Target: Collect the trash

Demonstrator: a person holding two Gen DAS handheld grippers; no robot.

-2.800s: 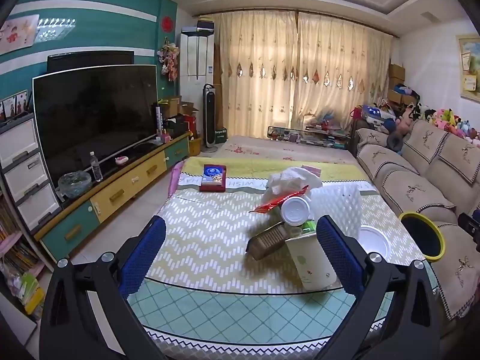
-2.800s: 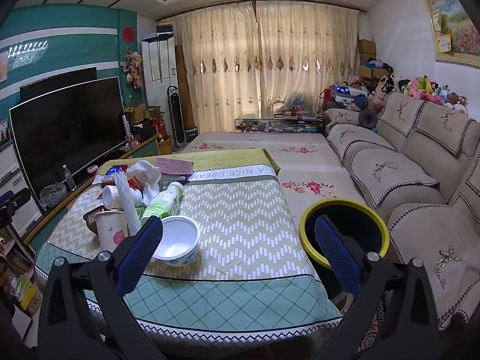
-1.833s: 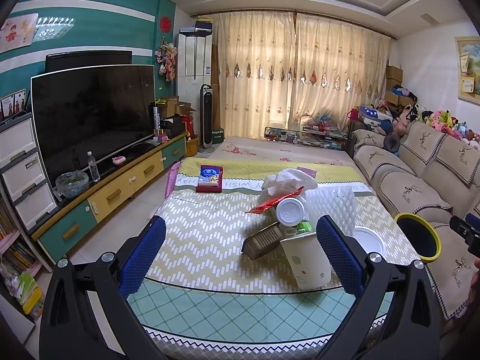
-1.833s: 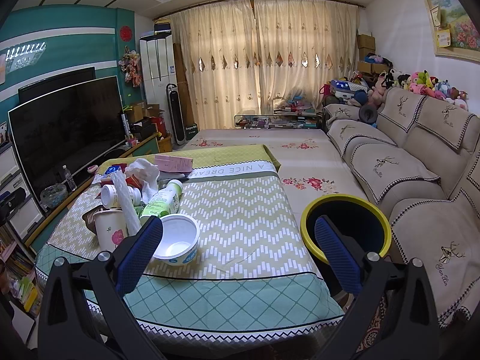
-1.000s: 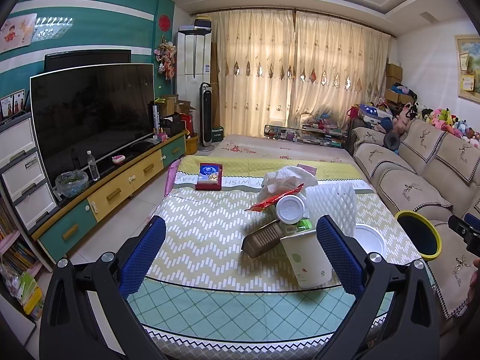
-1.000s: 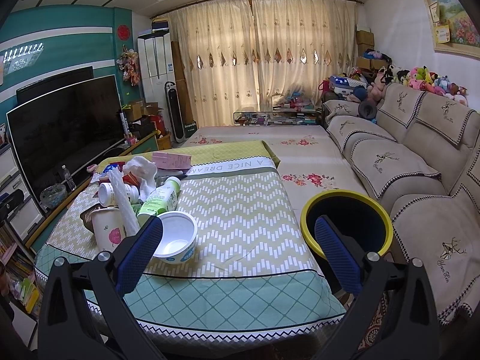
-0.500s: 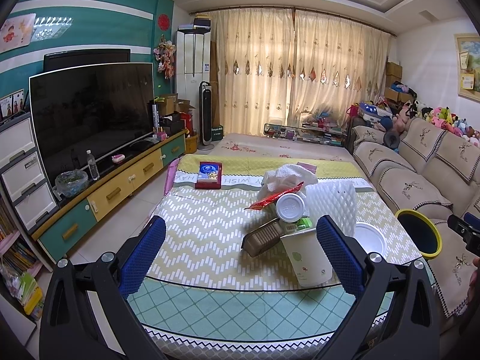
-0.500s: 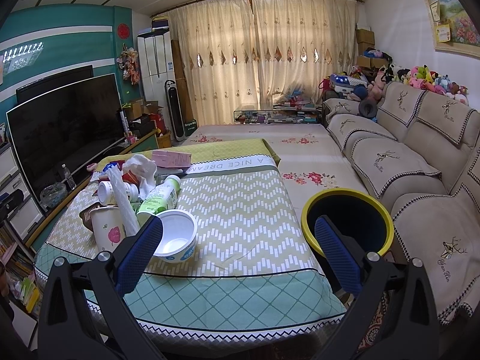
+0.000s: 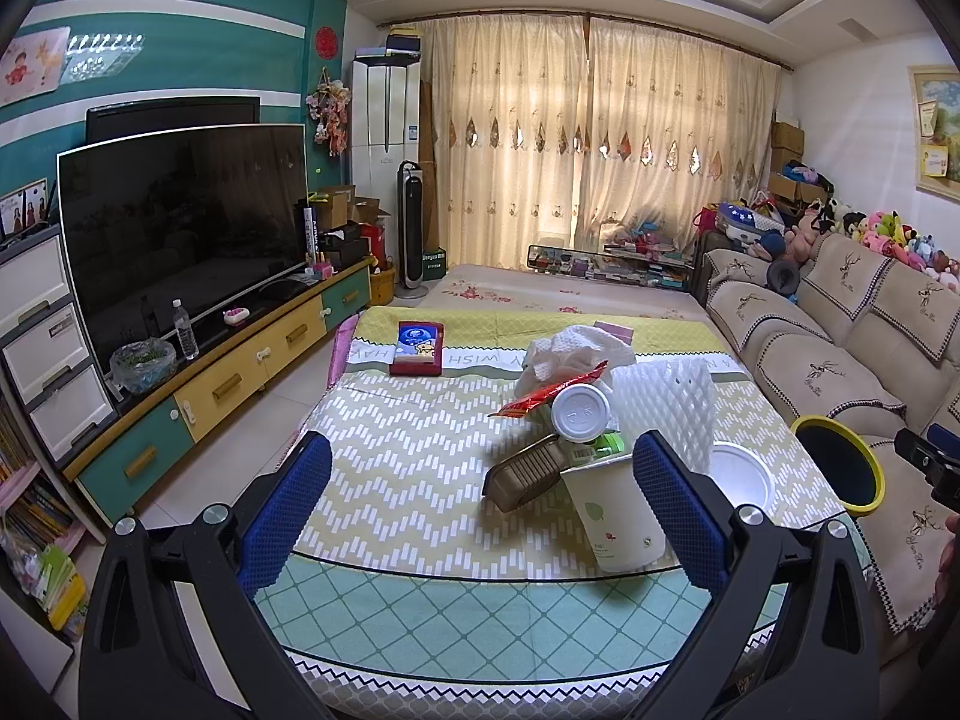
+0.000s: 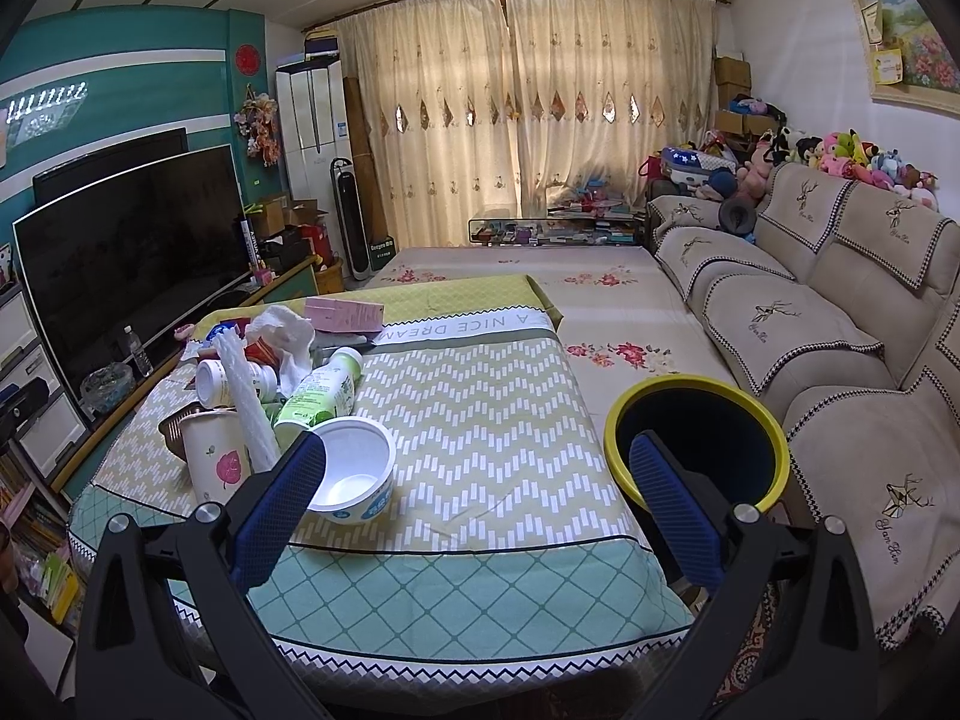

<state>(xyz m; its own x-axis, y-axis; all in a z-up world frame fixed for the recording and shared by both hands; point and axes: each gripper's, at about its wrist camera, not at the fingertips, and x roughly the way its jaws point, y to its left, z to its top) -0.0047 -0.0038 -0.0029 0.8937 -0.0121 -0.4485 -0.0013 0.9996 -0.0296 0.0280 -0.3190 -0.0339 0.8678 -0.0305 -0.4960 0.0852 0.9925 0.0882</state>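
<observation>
On the tablecloth (image 10: 480, 420), upside down, reads "A NICE DREAM".

Home living room: TV (image 9: 180, 228), sofa (image 10: 810, 300), curtains (image 9: 600, 144).

Room fairly bright. Daylight comes soft through the drawn curtains (image 9: 600, 150), warm glow at centre, no hard shadows. Faint reflections on the TV screen (image 9: 180, 222); small glare patch on the wall panel (image 9: 99, 57). Strong fisheye bending, black corners in both views. Focus sharp; far clutter too small to read.
</observation>
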